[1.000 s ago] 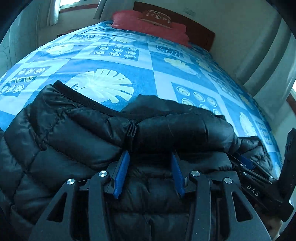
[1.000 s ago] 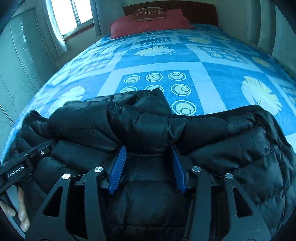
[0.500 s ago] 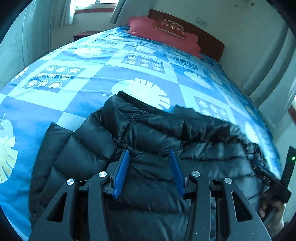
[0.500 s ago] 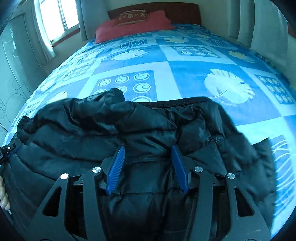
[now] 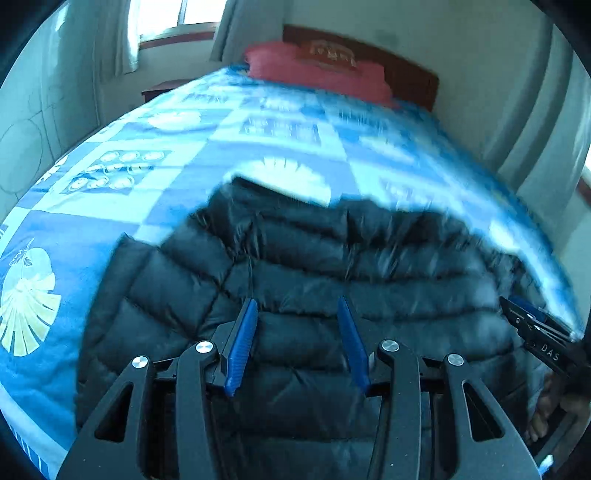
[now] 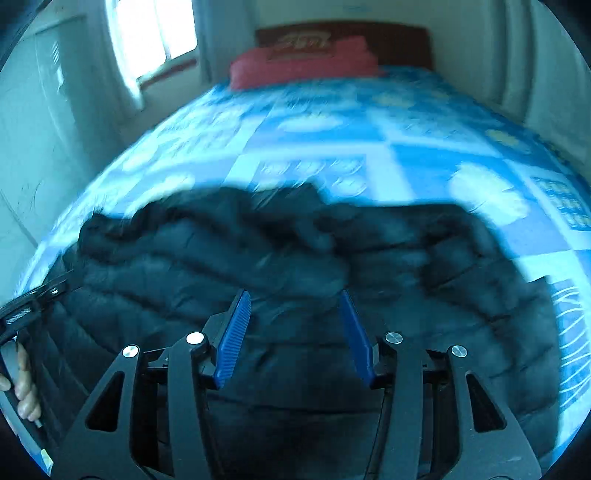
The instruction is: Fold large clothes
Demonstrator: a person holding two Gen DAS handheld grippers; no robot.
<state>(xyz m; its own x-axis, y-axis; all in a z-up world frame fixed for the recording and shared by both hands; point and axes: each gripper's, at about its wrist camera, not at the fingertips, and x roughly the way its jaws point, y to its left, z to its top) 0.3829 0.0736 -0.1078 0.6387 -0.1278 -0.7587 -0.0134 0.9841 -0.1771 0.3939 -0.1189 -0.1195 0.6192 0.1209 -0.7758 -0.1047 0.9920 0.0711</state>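
A black quilted puffer jacket [image 5: 332, 280] lies folded across the near end of the bed; it also shows in the right wrist view [image 6: 295, 258]. My left gripper [image 5: 297, 306] is open and empty, held above the jacket's near part. My right gripper [image 6: 293, 301] is open and empty too, above the jacket. The right gripper's tip shows at the right edge of the left wrist view [image 5: 535, 328], and the left gripper shows at the left edge of the right wrist view [image 6: 33, 302]. Both views are blurred.
The bed has a blue patterned cover [image 5: 192, 147] with leaf and circle squares, seen also in the right wrist view [image 6: 406, 155]. Red pillows [image 5: 317, 70] and a dark headboard [image 6: 343, 33] stand at the far end. A window [image 6: 147, 33] and wall are at the left.
Both grippers have drawn back and up from the jacket, still open. More of the jacket and bed shows now, and the views have blurred with the motion.
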